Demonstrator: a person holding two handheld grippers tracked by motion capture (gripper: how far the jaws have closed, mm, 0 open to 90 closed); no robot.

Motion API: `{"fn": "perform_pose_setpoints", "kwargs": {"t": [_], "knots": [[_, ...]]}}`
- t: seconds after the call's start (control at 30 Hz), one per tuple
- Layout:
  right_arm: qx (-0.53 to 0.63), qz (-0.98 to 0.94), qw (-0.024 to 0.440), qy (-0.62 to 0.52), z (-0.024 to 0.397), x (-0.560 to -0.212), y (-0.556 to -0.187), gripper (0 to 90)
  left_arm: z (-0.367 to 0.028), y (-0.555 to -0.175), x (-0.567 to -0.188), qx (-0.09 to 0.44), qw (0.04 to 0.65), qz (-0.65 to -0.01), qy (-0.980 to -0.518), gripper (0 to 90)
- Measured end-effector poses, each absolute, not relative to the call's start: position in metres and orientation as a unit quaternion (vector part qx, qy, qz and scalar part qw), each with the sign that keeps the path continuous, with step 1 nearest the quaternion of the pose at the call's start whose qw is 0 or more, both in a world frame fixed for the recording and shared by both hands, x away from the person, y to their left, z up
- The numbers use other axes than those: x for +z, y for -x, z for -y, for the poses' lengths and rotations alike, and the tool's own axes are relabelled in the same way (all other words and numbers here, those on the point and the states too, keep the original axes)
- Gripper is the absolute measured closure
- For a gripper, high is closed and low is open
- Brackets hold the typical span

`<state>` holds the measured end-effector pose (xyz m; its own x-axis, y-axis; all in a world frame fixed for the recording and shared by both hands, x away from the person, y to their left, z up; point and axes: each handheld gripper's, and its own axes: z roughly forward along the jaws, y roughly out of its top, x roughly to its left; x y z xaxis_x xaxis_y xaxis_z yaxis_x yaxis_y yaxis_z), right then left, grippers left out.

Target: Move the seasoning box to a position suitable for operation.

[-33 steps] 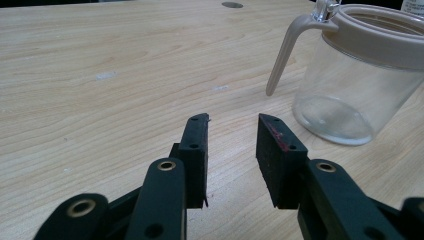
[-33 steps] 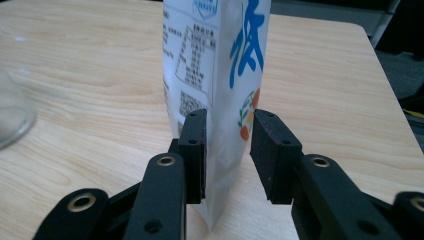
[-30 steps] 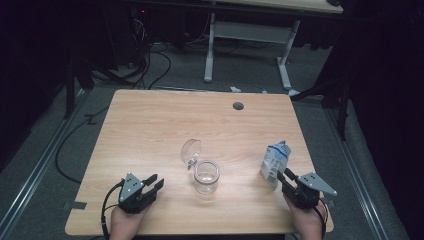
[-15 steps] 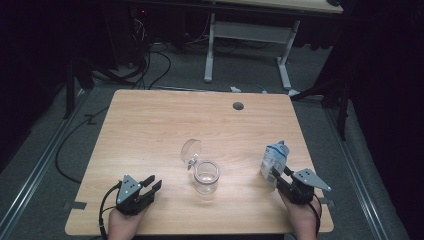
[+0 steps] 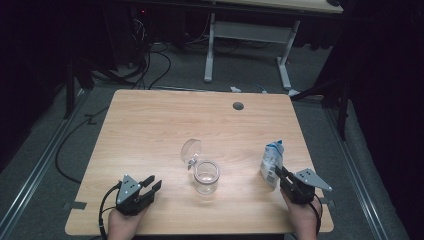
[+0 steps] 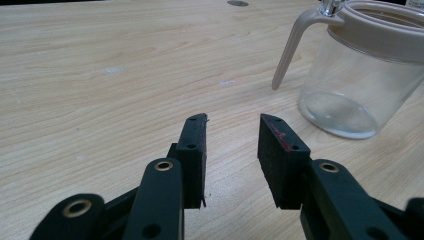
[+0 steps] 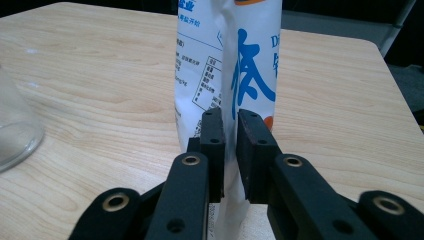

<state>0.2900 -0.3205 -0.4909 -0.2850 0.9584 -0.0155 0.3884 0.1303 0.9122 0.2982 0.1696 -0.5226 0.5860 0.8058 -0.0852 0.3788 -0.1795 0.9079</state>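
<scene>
The right hand-held gripper (image 7: 229, 122) has just closed, pinching the pouch (image 7: 235, 60).

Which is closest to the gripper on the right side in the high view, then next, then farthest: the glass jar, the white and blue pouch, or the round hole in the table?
From the right gripper:
1. White and blue pouch: pinched between its jaws, near the table's right edge.
2. Glass jar: to its left, mid-table, lid flipped open.
3. Round hole: near the far edge.
</scene>
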Motion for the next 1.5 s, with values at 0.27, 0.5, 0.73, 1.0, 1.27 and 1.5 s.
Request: {"fn": "perform_pose_setpoints", "kwargs": {"t": [0.27, 0.5, 0.73, 1.0, 1.27, 1.5], "knots": [[0.434, -0.678, 0.326, -0.496, 0.321, -0.491, -0.29, 86.9, -0.169, -0.298, -0.523, 0.211, 0.5, -0.4, -0.738, 64.0], [0.435, -0.681, 0.325, -0.491, 0.321, -0.49, -0.289, 88.7, -0.169, -0.299, -0.522, 0.197, 0.504, -0.394, -0.743, 58.6], [0.438, -0.688, 0.315, -0.485, 0.32, -0.488, -0.29, 89.1, -0.167, -0.299, -0.518, 0.186, 0.514, -0.386, -0.743, 51.6], [0.43, -0.698, 0.292, -0.493, 0.316, -0.48, -0.293, 89.4, -0.165, -0.301, -0.525, 0.157, 0.523, -0.365, -0.754, 45.0], [0.401, -0.717, 0.273, -0.5, 0.314, -0.462, -0.298, 89.5, -0.164, -0.298, -0.524, 0.146, 0.55, -0.342, -0.748, 41.3], [0.367, -0.747, 0.257, -0.492, 0.313, -0.445, -0.298, 89.9, -0.161, -0.297, -0.525, 0.146, 0.549, -0.34, -0.749, 40.7]]}}
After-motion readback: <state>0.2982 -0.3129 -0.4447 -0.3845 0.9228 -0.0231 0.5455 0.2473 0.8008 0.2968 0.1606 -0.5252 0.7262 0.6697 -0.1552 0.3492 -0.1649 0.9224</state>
